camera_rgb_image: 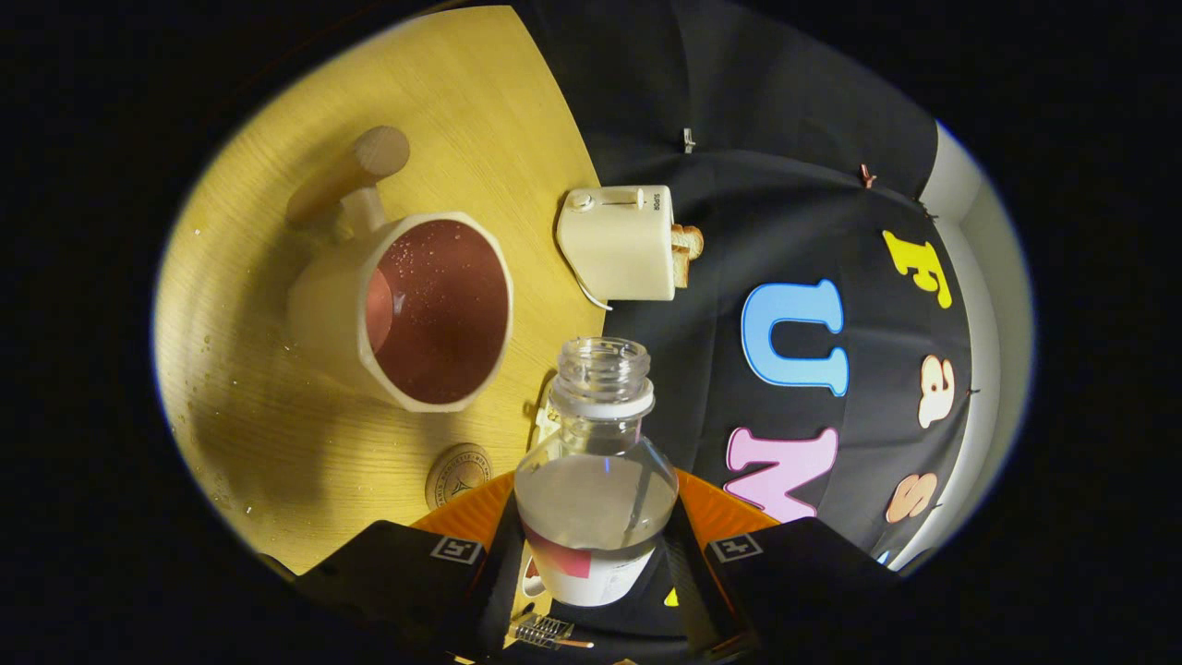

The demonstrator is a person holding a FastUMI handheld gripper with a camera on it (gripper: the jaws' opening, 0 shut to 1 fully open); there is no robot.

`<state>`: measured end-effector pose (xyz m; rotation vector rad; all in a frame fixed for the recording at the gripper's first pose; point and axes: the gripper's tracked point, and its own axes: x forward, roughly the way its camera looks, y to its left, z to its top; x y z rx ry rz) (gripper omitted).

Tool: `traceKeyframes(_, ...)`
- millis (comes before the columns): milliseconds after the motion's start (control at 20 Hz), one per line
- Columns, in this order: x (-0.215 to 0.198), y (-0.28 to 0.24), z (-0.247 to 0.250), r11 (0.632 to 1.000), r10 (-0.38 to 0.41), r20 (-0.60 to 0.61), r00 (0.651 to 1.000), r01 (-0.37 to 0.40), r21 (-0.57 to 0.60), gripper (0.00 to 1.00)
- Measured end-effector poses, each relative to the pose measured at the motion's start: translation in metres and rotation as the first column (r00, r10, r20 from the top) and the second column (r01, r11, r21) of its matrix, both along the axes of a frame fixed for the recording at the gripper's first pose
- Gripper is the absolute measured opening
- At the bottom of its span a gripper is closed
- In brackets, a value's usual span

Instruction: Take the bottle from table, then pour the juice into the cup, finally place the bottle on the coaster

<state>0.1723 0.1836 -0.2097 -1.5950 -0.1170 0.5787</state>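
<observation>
Held between the two fingers of the gripper (596, 554), the bottle (596, 489) is the nearest item: both fingers press on its lower body, so the jaws stand closed to the bottle's width and carry it clear of the table (277, 443).

Bottle condition: cap off, mouth open, clear liquid filling roughly the lower part of the body. Its long axis runs forward along the fingers, neck leading, and the mouth points past the table's edge toward the booth wall. The tabletop appears rolled in the view, which suggests the bottle is tilted well off upright; the exact angle cannot be told.

Cup (406, 309): a pale mug with a wooden handle, standing on the table beyond and to one side of the bottle mouth, not beneath it. Its inside looks reddish with droplets; whether liquid is in it cannot be confirmed.

Coaster (459, 473): a round disc lying near the table's edge, just beside the gripper. A toaster (623, 242) stands at the table's far edge.

Judgement: the pouring step is in hand. Next, the mouth must be brought over the cup's rim, or, if pouring is finished, the bottle righted and set down onto the coaster.
</observation>
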Motion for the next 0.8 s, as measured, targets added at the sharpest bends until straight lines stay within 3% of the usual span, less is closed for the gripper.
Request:
traceKeyframes(400,0.000,-0.003,-0.008,0.990,0.092,0.039,0.995,-0.087,-0.110,0.73)
traceKeyframes(800,0.003,-0.001,-0.013,0.983,0.115,0.047,0.992,-0.106,-0.153,0.73)
